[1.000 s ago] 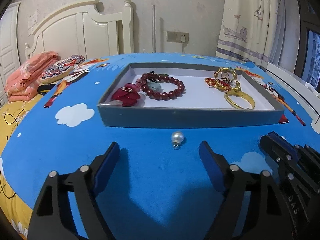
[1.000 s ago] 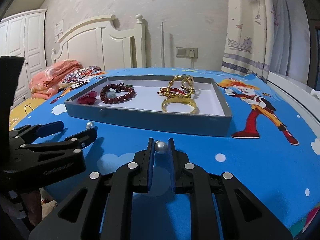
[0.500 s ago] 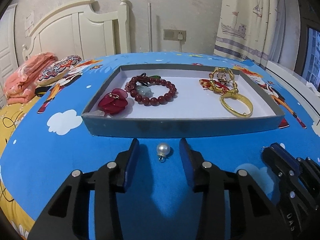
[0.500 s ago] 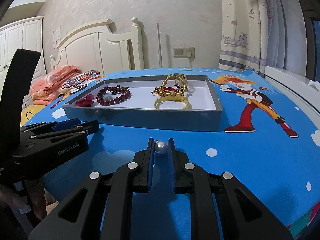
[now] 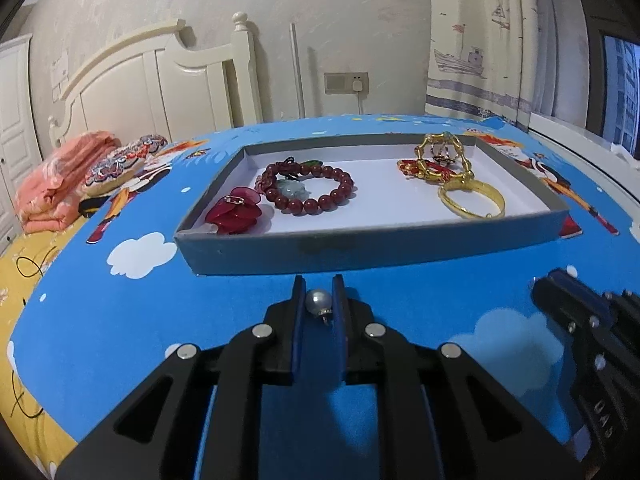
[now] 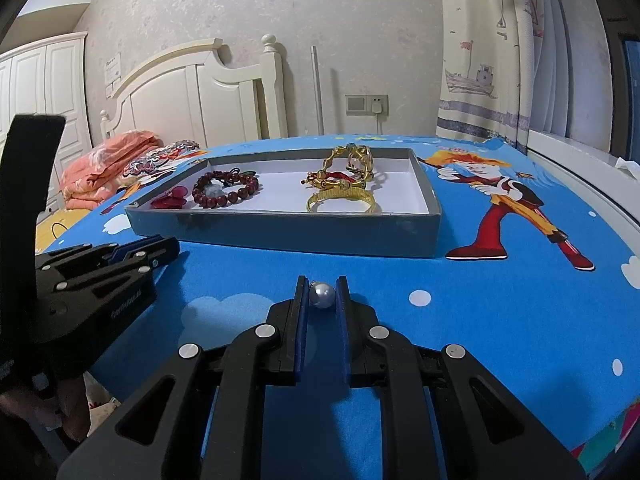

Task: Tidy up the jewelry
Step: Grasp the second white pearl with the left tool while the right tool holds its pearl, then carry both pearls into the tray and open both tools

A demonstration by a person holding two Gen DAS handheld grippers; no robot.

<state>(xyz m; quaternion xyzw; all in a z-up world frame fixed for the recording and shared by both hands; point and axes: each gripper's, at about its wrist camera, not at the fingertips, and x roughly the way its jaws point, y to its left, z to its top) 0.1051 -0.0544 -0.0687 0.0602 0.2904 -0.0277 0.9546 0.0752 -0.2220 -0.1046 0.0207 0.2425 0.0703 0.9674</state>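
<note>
Since one second earlier the left gripper had drawn its wide-spread fingers together around the pearl earring that then lay loose on the blue cartoon bedsheet; the pearl sat pinched between the blue pads, its small metal hook poking out below. Left gripper: clamped on that pearl, just short of the near wall of the grey tray.

Right gripper: likewise closed on a second pearl, held between its pads as in the earlier frames, low over the sheet and in front of the tray's near wall. The left gripper's body showed at the left edge of the right wrist view.

Inside the tray: a red petal ornament in the near left corner, a dark red bead bracelet with a pale green charm just beside it, a gold bangle toward the right, and a tangle of gold and red chain behind the bangle, touching it.

Folded orange cloth lay far left by the headboard.
</note>
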